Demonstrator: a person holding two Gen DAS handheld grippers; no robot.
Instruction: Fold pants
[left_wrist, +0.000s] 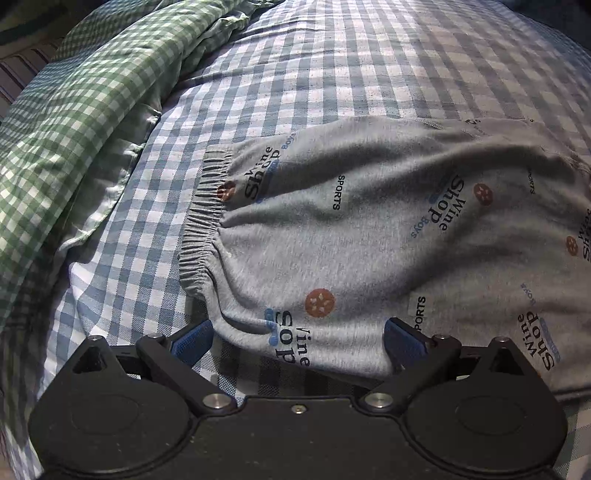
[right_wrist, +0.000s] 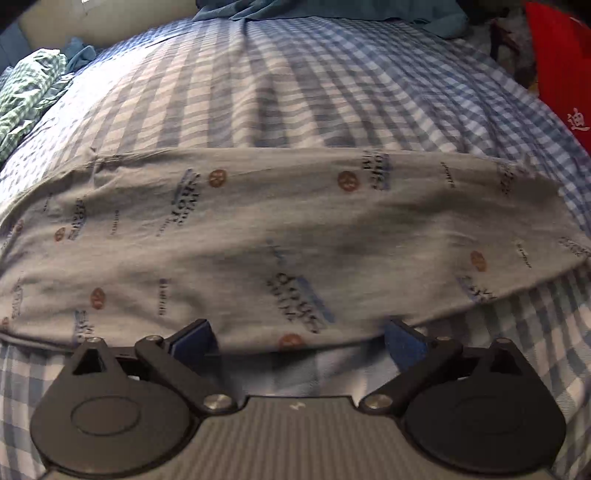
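Observation:
Grey printed pants (left_wrist: 369, 236) lie flat on the blue checked bed sheet (left_wrist: 332, 74), their gathered elastic waistband (left_wrist: 203, 221) at the left. My left gripper (left_wrist: 299, 338) is open at the pants' near edge by the waistband end, its blue pads (left_wrist: 192, 341) on either side of the hem. In the right wrist view the pants' leg part (right_wrist: 280, 229) stretches across the sheet (right_wrist: 295, 85). My right gripper (right_wrist: 299, 341) is open at the near edge of the leg, the cloth edge between its pads (right_wrist: 404, 347). That view is blurred.
A crumpled green checked blanket (left_wrist: 85, 103) lies along the left of the bed and shows at the far left in the right wrist view (right_wrist: 26, 92). Teal cloth (right_wrist: 332, 14) lies at the far end, and a red object (right_wrist: 561, 74) stands at the right.

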